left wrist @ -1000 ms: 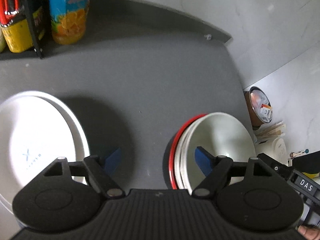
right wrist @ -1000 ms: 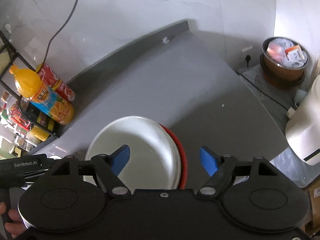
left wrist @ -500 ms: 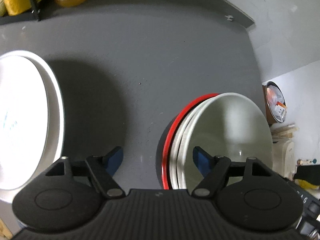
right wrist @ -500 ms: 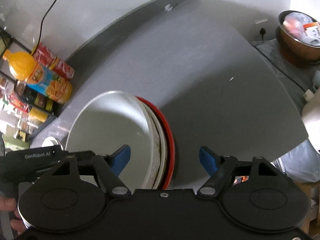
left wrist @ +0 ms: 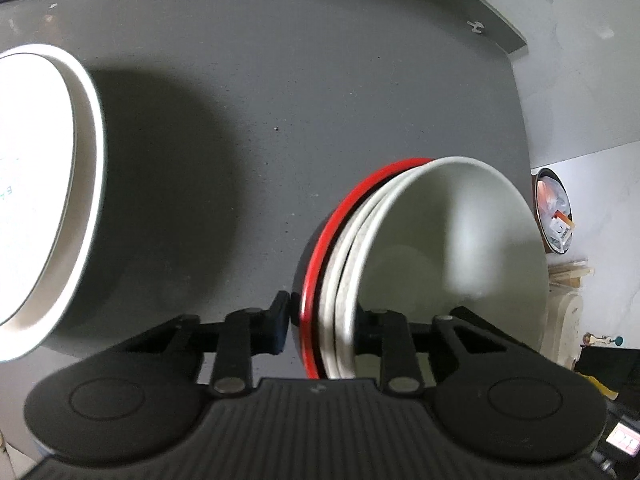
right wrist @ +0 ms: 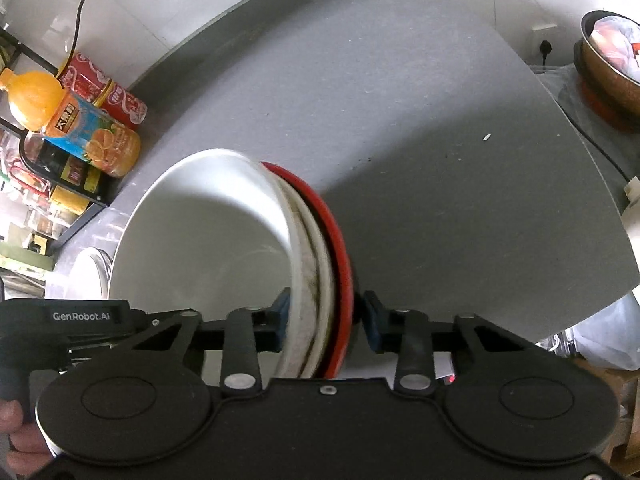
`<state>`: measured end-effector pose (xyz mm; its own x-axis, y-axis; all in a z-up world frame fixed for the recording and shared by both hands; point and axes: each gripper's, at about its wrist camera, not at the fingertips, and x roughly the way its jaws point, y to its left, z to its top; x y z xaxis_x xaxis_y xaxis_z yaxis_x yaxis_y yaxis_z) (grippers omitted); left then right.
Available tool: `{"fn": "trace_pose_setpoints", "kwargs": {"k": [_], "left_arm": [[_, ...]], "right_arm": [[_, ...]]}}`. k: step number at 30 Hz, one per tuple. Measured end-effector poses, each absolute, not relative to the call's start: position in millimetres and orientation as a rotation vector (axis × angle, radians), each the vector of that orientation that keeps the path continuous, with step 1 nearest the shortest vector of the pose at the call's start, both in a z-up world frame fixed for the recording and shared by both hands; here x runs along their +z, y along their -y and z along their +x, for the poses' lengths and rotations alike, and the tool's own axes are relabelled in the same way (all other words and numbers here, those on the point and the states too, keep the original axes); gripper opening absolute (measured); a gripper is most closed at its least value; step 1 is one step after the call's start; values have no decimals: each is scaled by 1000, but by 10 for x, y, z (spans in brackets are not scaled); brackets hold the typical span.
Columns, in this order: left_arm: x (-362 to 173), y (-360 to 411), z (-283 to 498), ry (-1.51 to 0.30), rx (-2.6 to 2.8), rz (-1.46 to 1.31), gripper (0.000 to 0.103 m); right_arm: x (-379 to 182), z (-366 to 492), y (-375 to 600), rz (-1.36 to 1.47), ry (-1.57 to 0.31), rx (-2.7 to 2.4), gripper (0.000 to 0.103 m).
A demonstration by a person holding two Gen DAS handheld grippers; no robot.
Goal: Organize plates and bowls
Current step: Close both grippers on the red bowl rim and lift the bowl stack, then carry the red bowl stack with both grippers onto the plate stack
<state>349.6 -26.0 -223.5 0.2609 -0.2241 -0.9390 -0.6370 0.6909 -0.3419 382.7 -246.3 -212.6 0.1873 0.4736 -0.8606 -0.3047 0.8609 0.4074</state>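
Observation:
A stack of nested bowls sits on the grey counter (left wrist: 280, 80): white bowls (left wrist: 440, 260) inside a red bowl (left wrist: 324, 240). In the left wrist view my left gripper (left wrist: 320, 328) is shut on the stack's left rim, one finger outside the red bowl and one inside the top white bowl. The right wrist view shows the same white bowls (right wrist: 200, 240) and red bowl (right wrist: 332, 232), with my right gripper (right wrist: 326, 320) shut on the opposite rim. A stack of white plates (left wrist: 40, 200) lies to the left.
An orange juice bottle (right wrist: 76, 120), a red can (right wrist: 104, 92) and a black wire rack (right wrist: 60, 160) stand at the counter's back left. Past the counter's right edge is a metal bowl of rubbish (right wrist: 612, 60). A hand (right wrist: 16, 432) holds the left gripper.
Both grippers moved in over the bowl stack's rims and went from wide open to shut on them. The stack now looks nearer and larger in both views.

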Motion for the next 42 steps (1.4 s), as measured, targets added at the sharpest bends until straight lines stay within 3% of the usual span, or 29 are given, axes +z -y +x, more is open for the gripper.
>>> {"fn": "trace_pose_setpoints", "kwargs": {"k": [19,42], "left_arm": [[-1956,-12,3212,-1227,394,-867,26],[-1549,-1373,2544,-1183,357,-826,26]], "right_arm": [[-1840,3749,2177,103,-1244,667,30],[-1518,3033,836,118,-1184,671,30]]}}
